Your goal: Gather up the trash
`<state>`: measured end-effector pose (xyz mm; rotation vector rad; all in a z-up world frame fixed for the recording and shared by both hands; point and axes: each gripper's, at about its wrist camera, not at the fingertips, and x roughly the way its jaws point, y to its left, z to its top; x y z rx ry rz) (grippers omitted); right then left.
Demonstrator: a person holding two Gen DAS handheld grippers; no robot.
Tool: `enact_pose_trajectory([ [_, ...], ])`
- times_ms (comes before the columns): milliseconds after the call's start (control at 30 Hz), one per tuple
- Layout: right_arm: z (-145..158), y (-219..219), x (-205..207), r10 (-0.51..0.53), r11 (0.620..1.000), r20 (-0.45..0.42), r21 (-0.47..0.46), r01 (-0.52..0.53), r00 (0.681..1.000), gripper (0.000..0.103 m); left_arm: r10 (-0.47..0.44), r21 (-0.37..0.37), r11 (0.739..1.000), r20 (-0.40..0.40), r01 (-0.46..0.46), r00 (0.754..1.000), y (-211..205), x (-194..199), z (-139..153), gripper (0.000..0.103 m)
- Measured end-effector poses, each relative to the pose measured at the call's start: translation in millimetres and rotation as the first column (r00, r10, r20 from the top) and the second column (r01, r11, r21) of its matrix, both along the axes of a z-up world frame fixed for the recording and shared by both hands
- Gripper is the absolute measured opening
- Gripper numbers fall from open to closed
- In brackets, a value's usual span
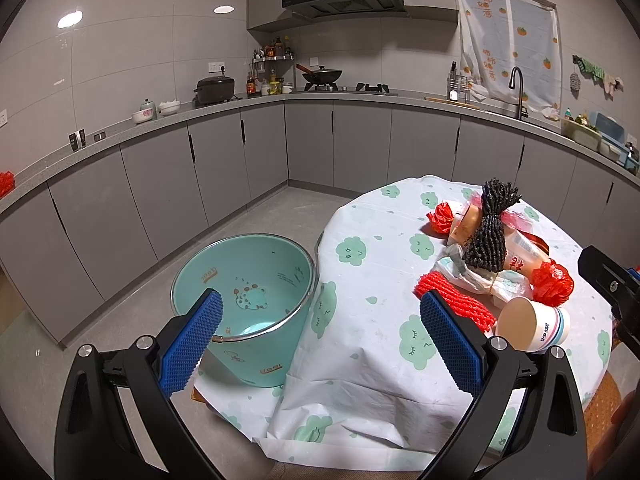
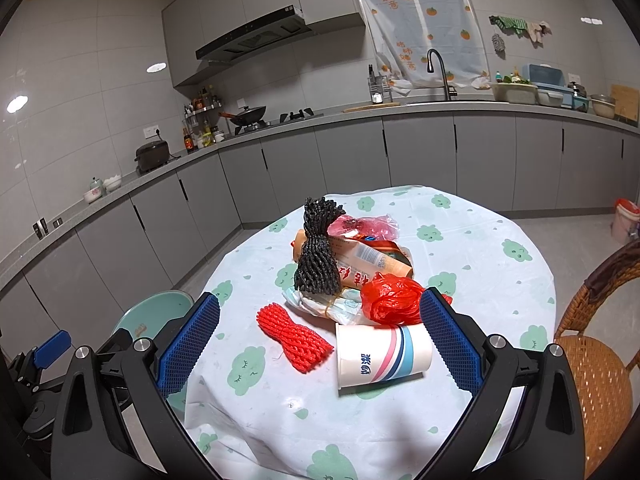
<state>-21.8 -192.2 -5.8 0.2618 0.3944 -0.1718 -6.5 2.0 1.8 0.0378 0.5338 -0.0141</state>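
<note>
Your right gripper [image 2: 320, 334] hangs just above the near edge of the table [image 2: 500, 288], jaws spread wide, nothing in them. The cup [image 2: 380, 354] lies on its side right betw. the two pads, nearer the right one. Its long axis runs left-right across the view, mouth to the left, so it sits roughly in line w/ the jaw gap, not across it. You'd prob. need to turn the wrist or close on the rim end.

The red net [image 2: 294, 336] lies just left of the cup, axis slanting near-right to far-left. The red bag [image 2: 392, 300] is just beyond the cup; whether they touch, can't tell.

Your left gripper [image 1: 320, 338] is also wide and empty, hanging betw. the bin [image 1: 244, 280] and the table edge. The bin stands on the floor, left of the table, upright, mouth clear.

Right hand is nearer the trash; left is nearer the bin.
</note>
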Motion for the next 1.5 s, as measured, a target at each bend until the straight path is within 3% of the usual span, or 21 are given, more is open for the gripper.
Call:
enact_pose_trajectory([
  [733,-6.0,-4.3,3.4,-0.020,1.000,-0.012,0.017,0.020,1.000,0.099,0.007,0.006,1.000,-0.027,-0.007,1.000,-3.8,3.7,-11.9,0.097],
  [867,-15.1,-18.5,9.1,-0.066,0.998,-0.051,0.018,0.067,0.997,0.099,-0.014,0.017,1.000,-0.044,0.015,0.999,-5.4,9.5,-16.2,0.097],
  [1000,-33.7,-46.7,17.4,-0.106,0.990,-0.139,0.083,0.118,0.985,0.099,-0.046,0.036,0.998,-0.073,0.049,0.996,-11.0,18.7,-29.0,0.097],
  [1267,-74.4,-51.8,40.9,-0.045,0.992,-0.273,0.098,0.074,0.961,0.099,-0.063,0.030,0.997,-0.156,0.068,0.986,-12.2,43.6,-56.0,0.097],
  [1500,-96.8,-60.3,55.7,-0.030,0.992,-0.324,0.109,0.069,0.946,0.099,-0.083,0.026,0.996,-0.197,0.090,0.977,-23.4,62.2,-66.3,0.097],
])
